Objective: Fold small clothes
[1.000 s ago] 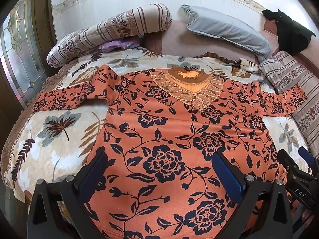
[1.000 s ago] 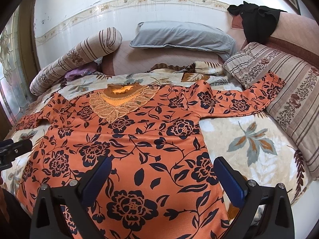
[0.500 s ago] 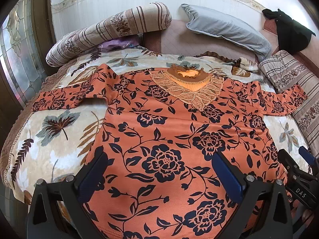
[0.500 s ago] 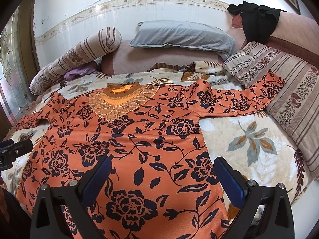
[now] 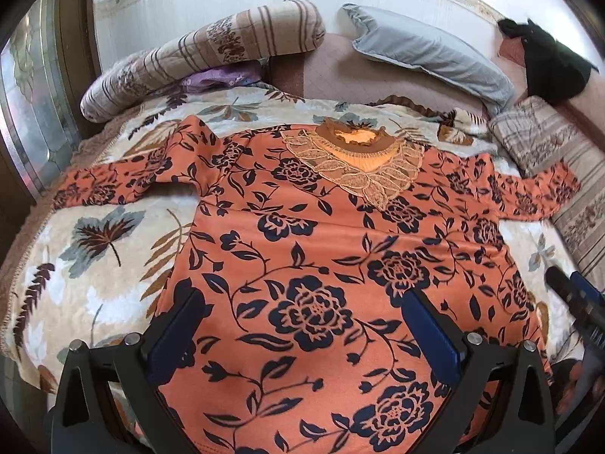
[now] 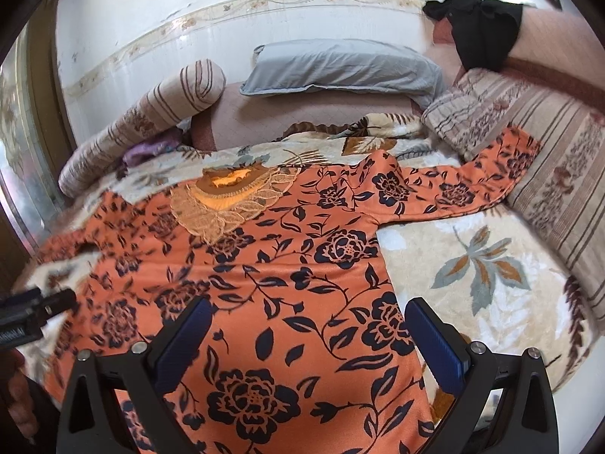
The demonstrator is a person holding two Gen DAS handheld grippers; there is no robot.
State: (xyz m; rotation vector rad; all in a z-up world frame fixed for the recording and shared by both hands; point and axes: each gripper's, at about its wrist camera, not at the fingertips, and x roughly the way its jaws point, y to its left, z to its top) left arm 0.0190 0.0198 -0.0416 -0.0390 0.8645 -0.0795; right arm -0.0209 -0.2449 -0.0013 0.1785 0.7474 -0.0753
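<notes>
Both grippers, left gripper (image 5: 302,321) and right gripper (image 6: 308,325), edged forward over the blouse (image 5: 321,265).

Bright, even daylight fills both views. The white wall (image 6: 159,11) at 12 o'clock is near washed out, and a glossy panel (image 5: 34,87) at 9 o'clock carries pale glare. Shadows are soft and short. Fisheye bending curves everything toward the black corners. In the right wrist view the side toward 9 o'clock is smeared by motion blur; the centre stays sharp.
</notes>
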